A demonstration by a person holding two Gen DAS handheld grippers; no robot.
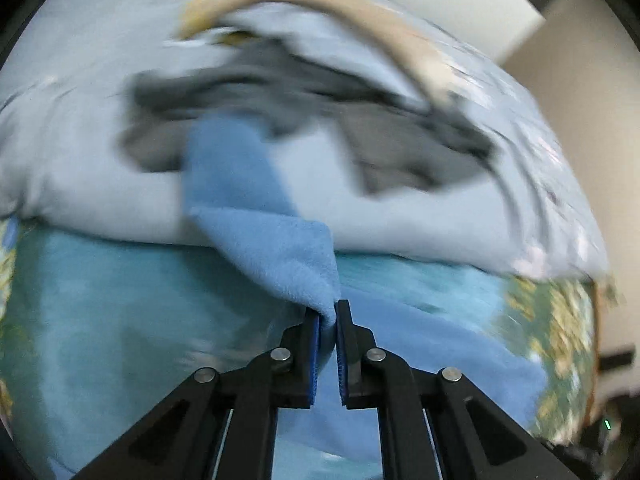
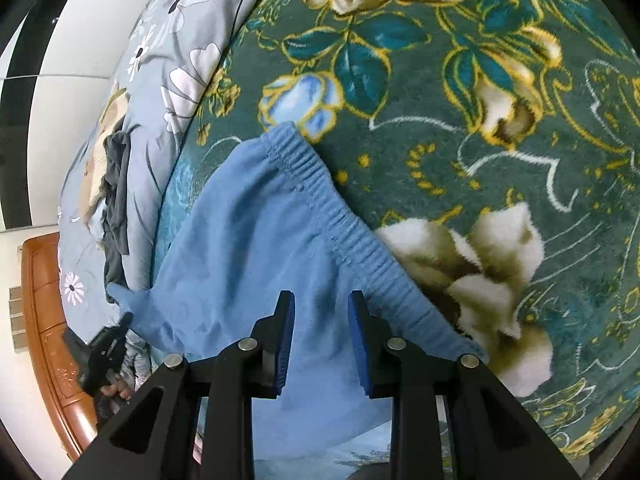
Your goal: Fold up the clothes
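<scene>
A blue fleece garment [image 2: 260,240] with an elastic waistband [image 2: 340,220] lies on a green floral blanket [image 2: 460,120]. My left gripper [image 1: 329,312] is shut on a pulled-up fold of the blue garment [image 1: 280,240] and holds it off the bed. The left wrist view is blurred by motion. My right gripper [image 2: 321,300] is open, its fingers apart just above the garment beside the waistband, holding nothing. The left gripper [image 2: 105,354] also shows in the right wrist view at the garment's far corner.
A pale blue flowered duvet [image 2: 172,80] is heaped along the bed's far side, with dark grey clothes [image 1: 280,92] and a beige garment [image 1: 360,12] on it. A wooden bed frame [image 2: 44,320] and white wall [image 2: 80,40] lie beyond.
</scene>
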